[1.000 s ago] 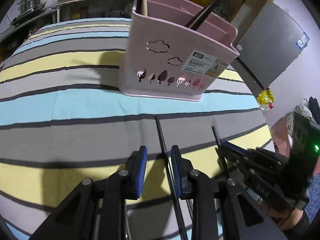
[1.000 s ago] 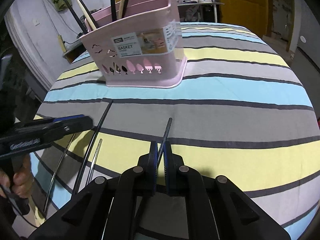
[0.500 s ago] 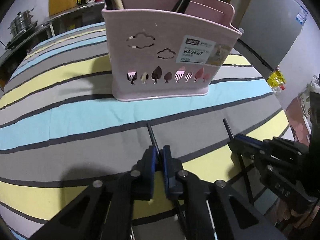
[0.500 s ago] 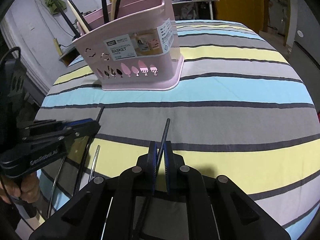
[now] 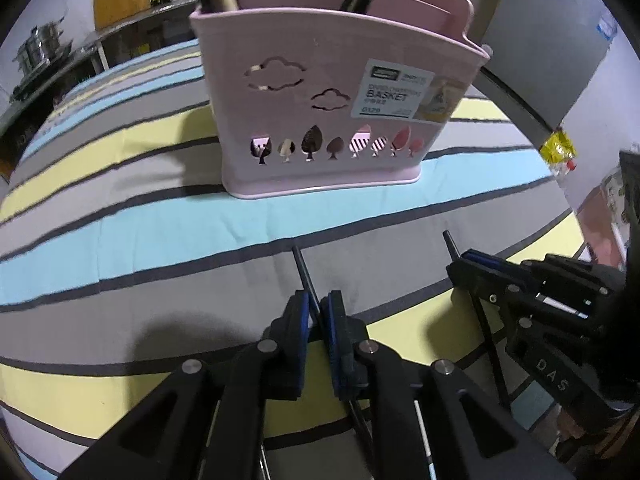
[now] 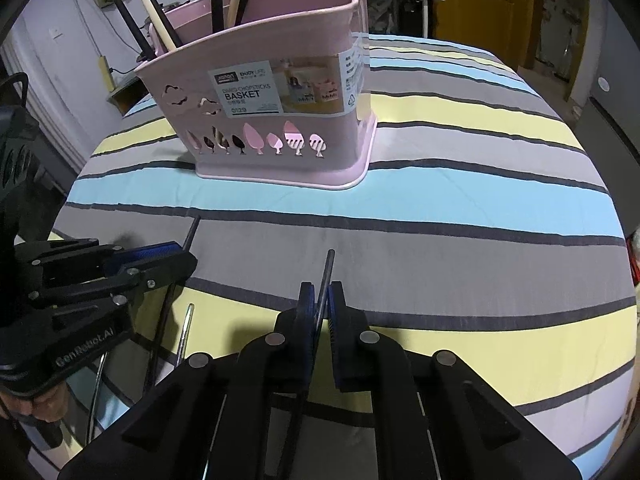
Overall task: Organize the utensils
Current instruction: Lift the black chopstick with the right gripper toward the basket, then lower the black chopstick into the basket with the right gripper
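Observation:
A pink chopsticks basket (image 5: 320, 112) (image 6: 280, 120) stands on the striped tablecloth and holds several dark and pale utensils. My left gripper (image 5: 318, 306) is shut on a black chopstick (image 5: 302, 266) whose tip points toward the basket. My right gripper (image 6: 320, 300) is shut on another dark chopstick (image 6: 328, 268). Each gripper shows in the other's view: the right gripper (image 5: 464, 266) at the right, the left gripper (image 6: 184, 258) at the left. The chopsticks' rear ends are hidden under the grippers.
A thin metal utensil (image 6: 185, 332) lies on the cloth between the grippers, and another thin rod (image 6: 96, 392) lies further left. The striped table (image 6: 480, 208) extends behind and to the right of the basket. A counter with pots (image 5: 36, 52) stands far left.
My left gripper closed on the black chopstick. Both grippers moved closer to the basket with their chopsticks.

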`<state>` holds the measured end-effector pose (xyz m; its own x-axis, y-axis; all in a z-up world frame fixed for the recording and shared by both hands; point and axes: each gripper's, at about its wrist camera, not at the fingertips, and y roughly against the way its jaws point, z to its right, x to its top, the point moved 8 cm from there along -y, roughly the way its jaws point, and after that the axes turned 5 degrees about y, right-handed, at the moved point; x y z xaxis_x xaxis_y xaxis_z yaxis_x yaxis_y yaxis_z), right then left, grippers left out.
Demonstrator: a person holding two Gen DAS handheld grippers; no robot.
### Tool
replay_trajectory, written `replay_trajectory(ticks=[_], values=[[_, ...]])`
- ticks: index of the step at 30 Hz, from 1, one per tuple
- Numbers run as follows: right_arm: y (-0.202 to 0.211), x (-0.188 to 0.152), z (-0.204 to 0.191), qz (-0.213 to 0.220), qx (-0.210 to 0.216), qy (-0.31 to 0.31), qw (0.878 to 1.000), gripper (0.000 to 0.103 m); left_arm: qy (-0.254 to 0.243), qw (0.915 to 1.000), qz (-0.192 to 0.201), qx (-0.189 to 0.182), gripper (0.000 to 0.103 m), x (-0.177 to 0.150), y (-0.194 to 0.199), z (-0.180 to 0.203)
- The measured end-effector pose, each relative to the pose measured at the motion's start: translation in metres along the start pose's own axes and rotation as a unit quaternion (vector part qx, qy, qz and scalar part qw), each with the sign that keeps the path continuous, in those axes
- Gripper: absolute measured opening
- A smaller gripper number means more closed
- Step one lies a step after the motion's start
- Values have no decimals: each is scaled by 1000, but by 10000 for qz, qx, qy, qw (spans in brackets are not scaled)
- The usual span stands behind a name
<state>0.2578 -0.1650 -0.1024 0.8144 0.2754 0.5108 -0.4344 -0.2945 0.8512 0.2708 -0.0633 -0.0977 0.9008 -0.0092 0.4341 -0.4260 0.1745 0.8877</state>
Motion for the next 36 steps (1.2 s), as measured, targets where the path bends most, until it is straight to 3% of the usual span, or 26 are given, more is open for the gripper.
replay_trajectory(ticks=[8, 21, 28, 36], values=[[22, 7, -8, 313, 206, -21, 9993, 6, 186, 9991, 124, -370, 8, 5, 20, 0], [92, 52, -17, 1211, 262, 116, 9922, 5, 76, 9930, 907, -750, 5, 42, 103, 6], [135, 75, -26, 1769, 227, 214, 9837, 5, -140, 9869, 1404, -786, 5, 62, 147, 15], [159, 81, -29, 2074, 191, 313, 9776, 5, -225, 9810, 1758, -783, 5, 72, 176, 15]])
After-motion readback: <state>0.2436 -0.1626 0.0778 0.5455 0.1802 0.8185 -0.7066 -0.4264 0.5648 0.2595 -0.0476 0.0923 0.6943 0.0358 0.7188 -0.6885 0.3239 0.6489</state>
